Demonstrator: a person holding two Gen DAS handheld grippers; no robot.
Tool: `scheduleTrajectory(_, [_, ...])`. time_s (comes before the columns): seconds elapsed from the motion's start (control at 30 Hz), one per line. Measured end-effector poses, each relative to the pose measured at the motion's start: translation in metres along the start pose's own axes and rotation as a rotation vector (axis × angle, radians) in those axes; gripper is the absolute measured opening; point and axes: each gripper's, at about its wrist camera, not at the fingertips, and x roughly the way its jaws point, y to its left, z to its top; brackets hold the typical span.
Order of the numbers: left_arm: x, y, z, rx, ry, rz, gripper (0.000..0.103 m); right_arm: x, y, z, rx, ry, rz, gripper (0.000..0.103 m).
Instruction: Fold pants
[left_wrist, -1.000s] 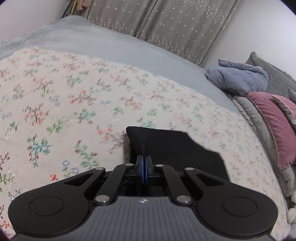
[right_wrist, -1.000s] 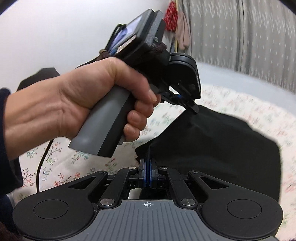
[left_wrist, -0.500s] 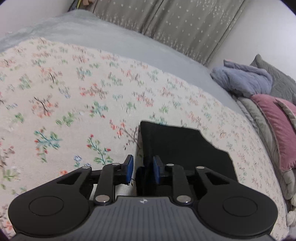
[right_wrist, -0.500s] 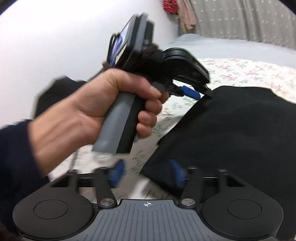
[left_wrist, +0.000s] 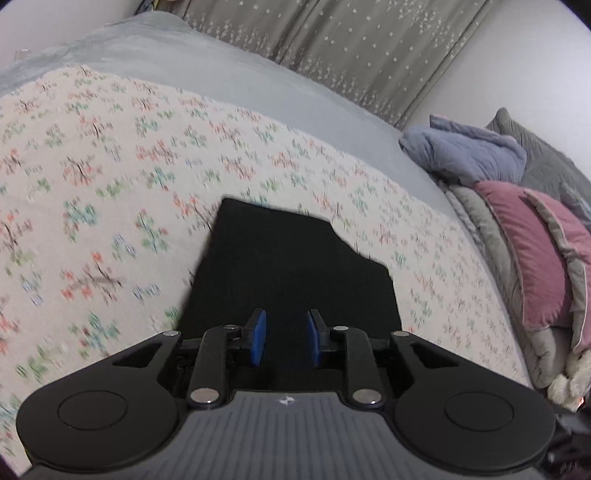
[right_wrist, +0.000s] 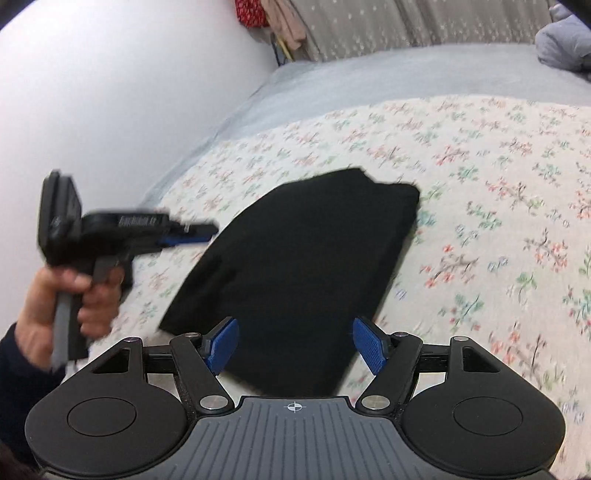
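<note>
The folded black fabric pants lay flat as a compact packet on the floral bedspread, near its wall-side edge. The left gripper and right gripper had just been opening, nothing between them, apparently having released the finished fold.

Pants: matt black cloth. Bedspread: floral woven cloth. Pillow: pink velvety.

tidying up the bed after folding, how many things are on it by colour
black: 1, folded pants
blue-grey: 1, bundled blanket
pink: 1, pillow
grey: 1, pillow
total: 4
</note>
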Motion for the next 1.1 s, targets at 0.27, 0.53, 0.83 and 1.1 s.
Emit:
scheduleTrajectory(0.27, [0.03, 0.033, -0.012, -0.055, 0.047, 0.022, 0.008, 0.061, 0.002, -0.014, -0.061, -0.098, 0.048, 0.03])
scheduleTrajectory(0.53, [0.034, 0.04, -0.013, -0.073, 0.054, 0.021, 0.0, 0.089, -0.021, -0.029, 0.025, -0.033, -0.025, 0.0])
scheduleTrajectory(0.83, [0.032, 0.038, -0.013, -0.043, -0.002, 0.041, 0.014, 0.085, -0.032, -0.024, 0.036, -0.101, -0.07, 0.006])
scheduleTrajectory(1.1, [0.018, 0.043, -0.002, -0.056, -0.051, 0.055, 0.024, 0.07, -0.045, -0.015, 0.128, -0.127, -0.049, 0.018])
